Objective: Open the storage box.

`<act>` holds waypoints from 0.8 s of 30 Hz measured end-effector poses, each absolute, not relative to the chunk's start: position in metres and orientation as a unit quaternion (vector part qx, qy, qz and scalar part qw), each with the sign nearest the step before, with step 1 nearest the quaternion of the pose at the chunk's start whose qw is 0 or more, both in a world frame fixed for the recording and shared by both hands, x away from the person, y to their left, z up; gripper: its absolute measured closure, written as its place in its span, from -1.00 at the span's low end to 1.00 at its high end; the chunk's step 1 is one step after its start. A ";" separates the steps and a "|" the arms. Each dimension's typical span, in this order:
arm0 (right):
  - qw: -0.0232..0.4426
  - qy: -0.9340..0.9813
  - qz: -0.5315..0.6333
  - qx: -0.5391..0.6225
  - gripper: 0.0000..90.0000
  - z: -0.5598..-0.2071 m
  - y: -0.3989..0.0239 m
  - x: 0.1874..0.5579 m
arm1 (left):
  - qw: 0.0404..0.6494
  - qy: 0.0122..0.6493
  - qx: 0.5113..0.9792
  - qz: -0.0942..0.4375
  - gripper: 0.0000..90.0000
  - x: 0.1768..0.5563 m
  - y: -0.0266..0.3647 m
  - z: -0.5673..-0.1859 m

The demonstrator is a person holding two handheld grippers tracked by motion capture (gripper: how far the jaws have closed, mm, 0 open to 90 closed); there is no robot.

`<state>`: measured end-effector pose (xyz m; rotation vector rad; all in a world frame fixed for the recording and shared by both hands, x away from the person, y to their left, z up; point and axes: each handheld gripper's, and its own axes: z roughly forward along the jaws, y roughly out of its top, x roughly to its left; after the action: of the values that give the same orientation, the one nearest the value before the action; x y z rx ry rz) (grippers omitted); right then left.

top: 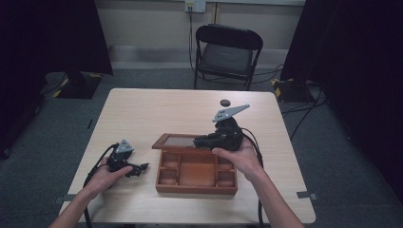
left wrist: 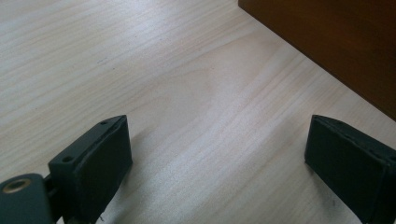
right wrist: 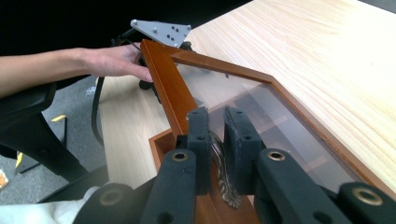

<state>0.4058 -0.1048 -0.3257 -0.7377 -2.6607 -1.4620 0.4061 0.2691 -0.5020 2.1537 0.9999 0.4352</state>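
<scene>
A brown wooden box (top: 197, 185) with several compartments sits on the table's near half. Its glass-paned lid (top: 173, 141) is swung up and back, and in the right gripper view its frame (right wrist: 163, 79) runs away from the jaws. My right gripper (top: 199, 141) reaches in from the right and is shut on the lid's front edge, with the brass clasp (right wrist: 223, 161) pinched between the jaws (right wrist: 217, 126). My left gripper (top: 141, 167) rests low on the table left of the box. It stands open (left wrist: 217, 154) over bare wood, the box wall (left wrist: 336, 42) just beyond it.
A small dark round object (top: 225, 102) lies on the far part of the table (top: 142, 109). A black folding chair (top: 228, 52) stands behind the table. Cables trail from both grippers toward the near edge.
</scene>
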 end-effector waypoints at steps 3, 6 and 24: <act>0.013 -0.851 -0.468 -0.236 0.82 -0.325 -0.105 0.407 | 0.356 0.387 0.834 0.169 -0.85 0.406 0.269 -0.502; 0.011 -0.853 -0.466 -0.236 0.82 -0.324 -0.105 0.408 | 0.355 0.386 0.835 0.169 -0.85 0.406 0.269 -0.502; 0.019 -0.846 -0.476 -0.238 0.82 -0.321 -0.107 0.415 | 0.356 0.387 0.834 0.169 -0.86 0.406 0.269 -0.502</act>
<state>0.4151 -0.1066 -0.3208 -0.7392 -2.6278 -1.4784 0.4061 0.2692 -0.5020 2.1544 0.9992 0.4359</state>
